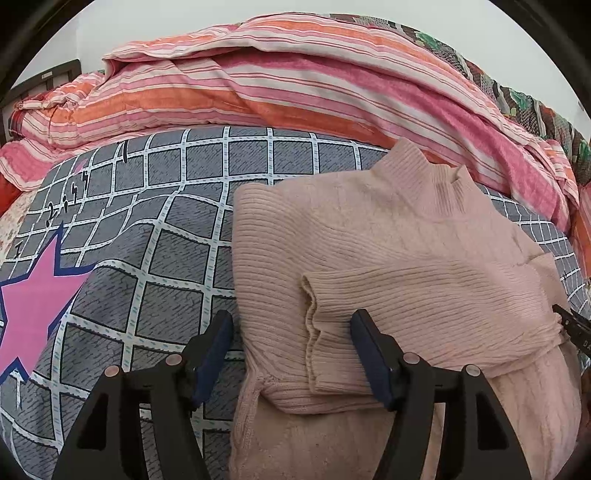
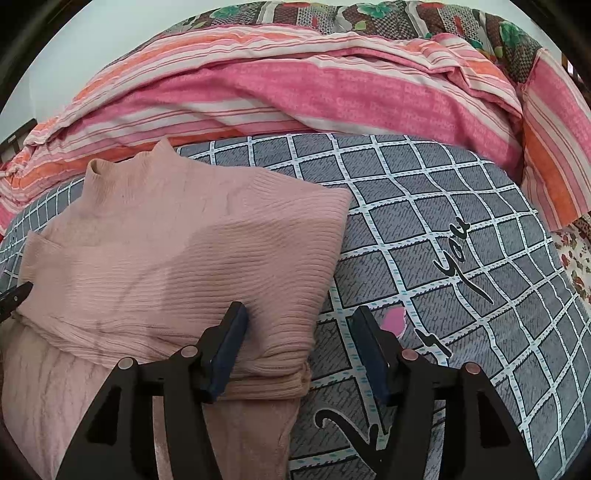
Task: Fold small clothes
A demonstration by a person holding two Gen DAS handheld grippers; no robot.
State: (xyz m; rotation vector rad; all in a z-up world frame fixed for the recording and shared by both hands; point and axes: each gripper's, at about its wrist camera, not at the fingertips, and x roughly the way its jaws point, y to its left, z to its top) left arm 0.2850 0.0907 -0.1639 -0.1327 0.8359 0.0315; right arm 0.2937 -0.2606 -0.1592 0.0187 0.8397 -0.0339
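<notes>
A pale pink ribbed sweater (image 1: 388,251) lies flat on the grey checked bed sheet (image 1: 155,229), collar pointing away, both sleeves folded across its body. My left gripper (image 1: 291,332) is open, its jaws straddling the sweater's left edge near the folded sleeve cuff (image 1: 314,332). In the right wrist view the sweater (image 2: 177,251) fills the left half. My right gripper (image 2: 299,328) is open over the sweater's right edge, its left finger (image 2: 229,343) above the knit and its right finger (image 2: 369,350) above the sheet (image 2: 443,206). Neither holds anything.
A rumpled pink, orange and white striped quilt (image 1: 280,81) is piled along the far side of the bed (image 2: 314,85). A floral blanket (image 2: 369,18) lies behind it. A pink star print (image 1: 33,295) marks the sheet at left.
</notes>
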